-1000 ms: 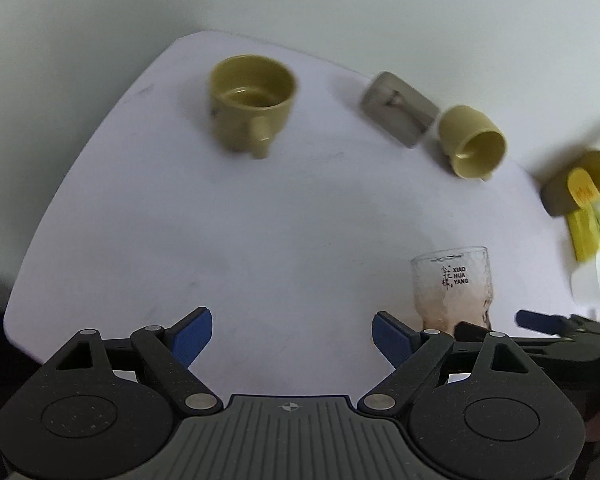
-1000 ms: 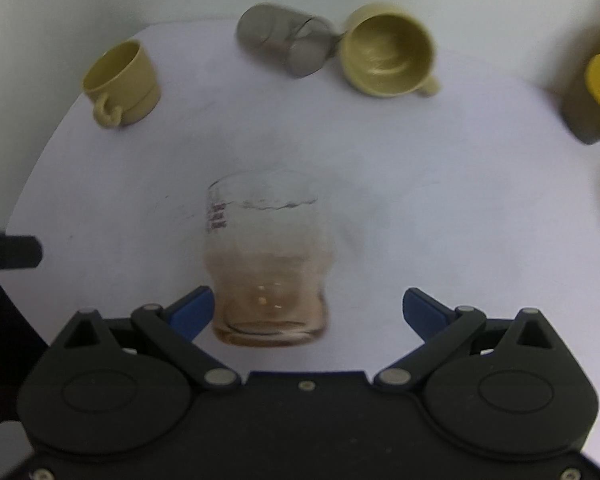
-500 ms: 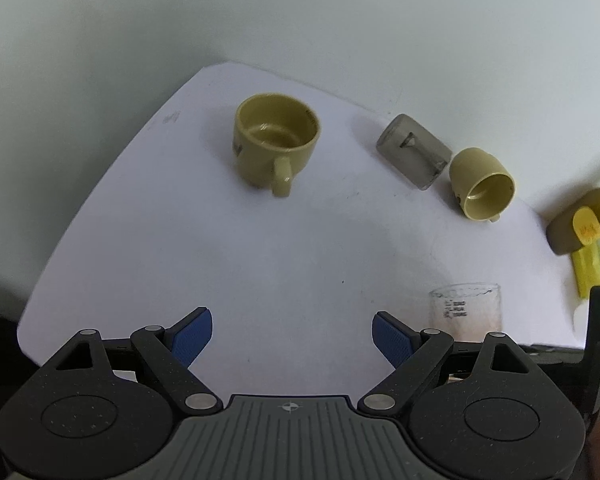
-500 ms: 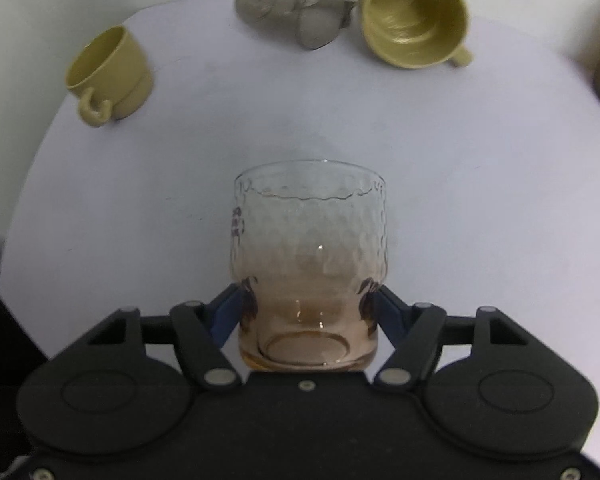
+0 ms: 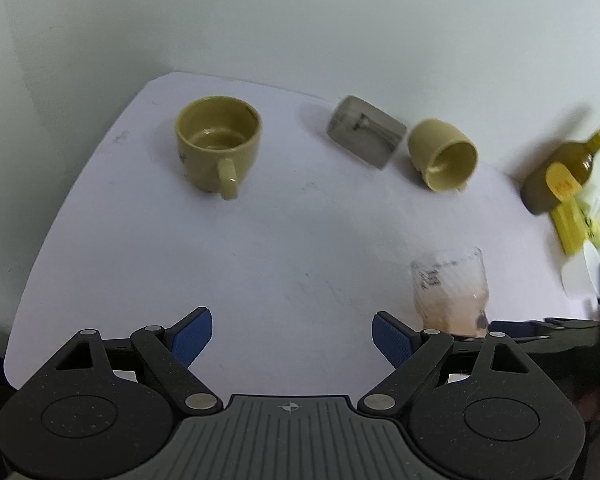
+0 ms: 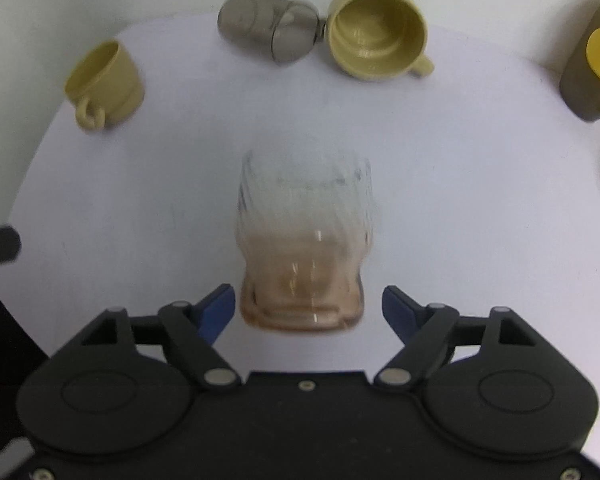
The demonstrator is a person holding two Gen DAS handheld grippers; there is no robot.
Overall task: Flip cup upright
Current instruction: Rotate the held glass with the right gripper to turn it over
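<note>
A clear glass cup with an amber base [image 6: 302,248] stands upright on the white table [image 6: 460,200], blurred; it also shows in the left wrist view [image 5: 450,292]. My right gripper [image 6: 308,306] is open, its blue fingers [image 6: 216,310] on either side of the cup's base without touching it. My left gripper [image 5: 292,334] is open and empty over the table's near edge, left of the glass. One yellow mug [image 5: 442,156] lies on its side at the back. Another yellow mug [image 5: 216,146] stands upright at the back left.
A grey cup [image 5: 364,132] lies on its side touching the tipped mug. A dark olive bottle with a yellow label [image 5: 560,172] and a yellow packet [image 5: 576,224] lie at the right edge. A white wall is behind the table.
My right gripper was shut on the glass half a second ago; its fingers have now opened and let it go. The left gripper has drawn back a little.
</note>
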